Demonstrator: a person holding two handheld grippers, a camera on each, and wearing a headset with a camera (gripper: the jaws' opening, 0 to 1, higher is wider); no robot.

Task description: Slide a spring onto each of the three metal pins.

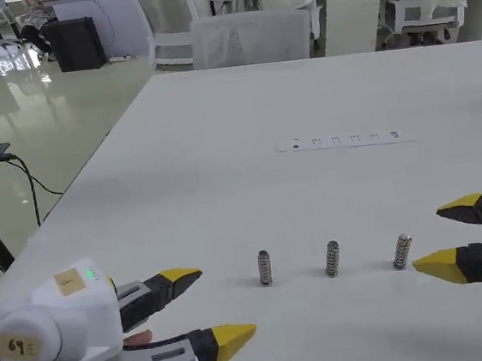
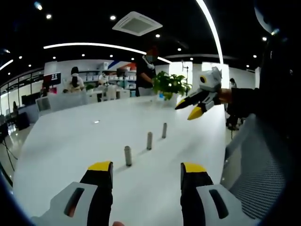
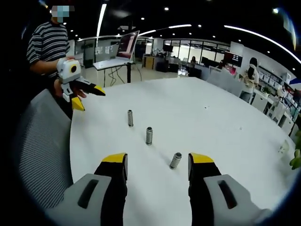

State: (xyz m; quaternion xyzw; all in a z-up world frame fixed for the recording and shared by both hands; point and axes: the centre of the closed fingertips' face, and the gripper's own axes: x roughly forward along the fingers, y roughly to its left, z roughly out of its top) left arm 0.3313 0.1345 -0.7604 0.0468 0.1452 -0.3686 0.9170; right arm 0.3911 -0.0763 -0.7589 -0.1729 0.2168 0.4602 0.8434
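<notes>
So as far as we could tell, this one was pretty much done. The three pins stood in a row on the white table (image 1: 219,131), and the first pin (image 1: 265,268), middle pin (image 1: 333,259) and last pin (image 1: 402,251) each looked wrapped in a spring coil, the last one leaning a little. Our left gripper (image 1: 215,304) was wide open and holding nothing, off to one side of the row. The right gripper (image 1: 439,235) was just as open and empty, just beside the last pin. Our guess was maybe straighten that leaner, otherwise finished.
</notes>
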